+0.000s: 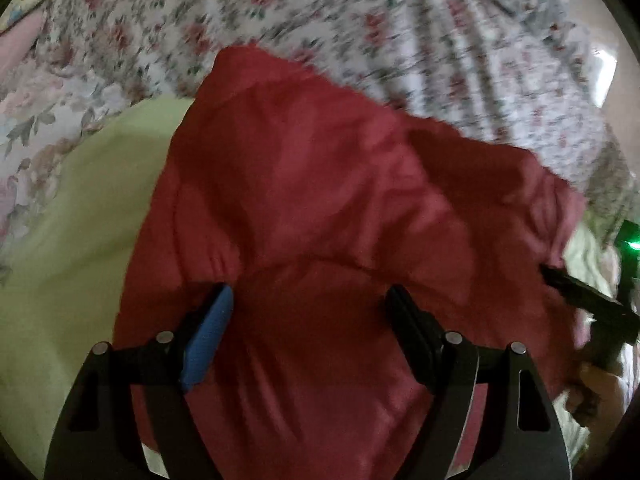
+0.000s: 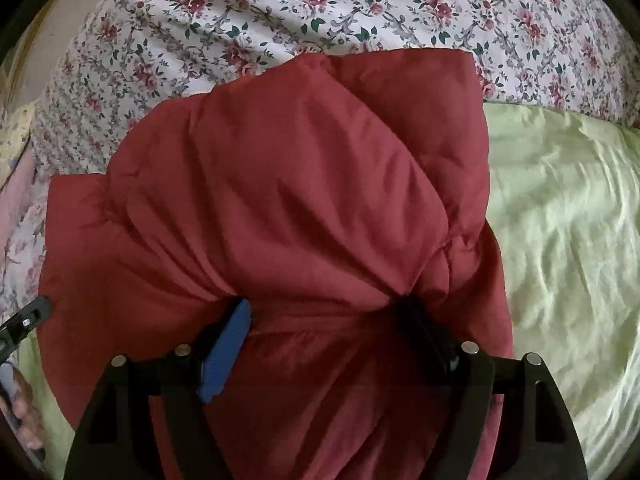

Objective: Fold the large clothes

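- Close up, looking forward along two hand-held tools over a bed.
- Left gripper (image 1: 308,292): fingers set wide apart, clamped on a thick bunch of the red padded jacket (image 1: 320,180). Fabric puckered tightly against the blue pad (image 1: 208,344), with a fold running across to the black finger.
- Ahead of that tool: the rest of the jacket, puffy, creased and somewhat blurred.
- To its left: a pale green cloth (image 1: 80,220), lying partly under the jacket's edge.
- Farther ahead and to both sides: a floral sheet (image 1: 280,12), white with small red roses.
- At its far right: one black finger of the other tool, touching the jacket's edge.
- Right gripper (image 2: 324,308): likewise wide, pressing on a fat gather of the same jacket. Deep creases fanning out from both fingertips.
- Ahead of the right tool: the jacket doubled over in a rounded mound, its far edge resting on the floral sheet.
- To the right of that tool: the green cloth, wrinkled, just beside the jacket.
- Low at its left edge: the tip of the left tool, and below it part of a hand (image 2: 24,412).
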The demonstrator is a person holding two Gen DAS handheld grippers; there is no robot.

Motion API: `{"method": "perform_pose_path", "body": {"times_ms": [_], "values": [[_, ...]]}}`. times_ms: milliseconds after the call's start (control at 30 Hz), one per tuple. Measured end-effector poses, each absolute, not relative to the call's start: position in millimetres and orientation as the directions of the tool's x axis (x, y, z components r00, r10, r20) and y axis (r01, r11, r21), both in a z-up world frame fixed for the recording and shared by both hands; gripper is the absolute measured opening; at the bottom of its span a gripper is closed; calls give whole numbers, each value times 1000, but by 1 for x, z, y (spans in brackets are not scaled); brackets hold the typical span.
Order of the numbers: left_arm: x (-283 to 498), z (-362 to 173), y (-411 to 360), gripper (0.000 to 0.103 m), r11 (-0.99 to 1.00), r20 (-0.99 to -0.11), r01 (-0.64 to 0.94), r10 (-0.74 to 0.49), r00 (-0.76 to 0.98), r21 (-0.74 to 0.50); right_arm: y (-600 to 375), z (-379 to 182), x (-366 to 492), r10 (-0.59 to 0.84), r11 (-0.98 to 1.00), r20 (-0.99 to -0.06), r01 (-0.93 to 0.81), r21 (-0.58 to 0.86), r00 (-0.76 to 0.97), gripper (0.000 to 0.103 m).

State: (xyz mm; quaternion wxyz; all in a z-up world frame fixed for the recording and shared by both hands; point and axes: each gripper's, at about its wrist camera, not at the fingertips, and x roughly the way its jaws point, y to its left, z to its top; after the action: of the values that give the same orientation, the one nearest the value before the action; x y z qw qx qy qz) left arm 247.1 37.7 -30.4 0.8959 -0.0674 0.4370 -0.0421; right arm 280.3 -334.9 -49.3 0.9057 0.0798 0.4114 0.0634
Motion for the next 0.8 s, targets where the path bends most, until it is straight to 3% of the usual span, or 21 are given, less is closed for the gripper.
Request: {"method": "perform_pose_path", "body": {"times_ms": [333,600,700,800], "values": [[289,-57,48,99,987,-816,-60,-89,571,-150,-357,-44,278,227,954,-692,-13,301,685,78],[296,-62,53,103,986,-810,-69,-85,581,-153,-377,-48,276,185,954,-719,53,295,669,80],[295,-60,54,103,986,-805,-62,-88,587,-153,-396,-69,284,244,920,-722,82,384,647,91],[290,-55,55,103,985,-796,-53,-100,596,-163,-401,-73,285,260,909,-718,86,407,646,91]]}}
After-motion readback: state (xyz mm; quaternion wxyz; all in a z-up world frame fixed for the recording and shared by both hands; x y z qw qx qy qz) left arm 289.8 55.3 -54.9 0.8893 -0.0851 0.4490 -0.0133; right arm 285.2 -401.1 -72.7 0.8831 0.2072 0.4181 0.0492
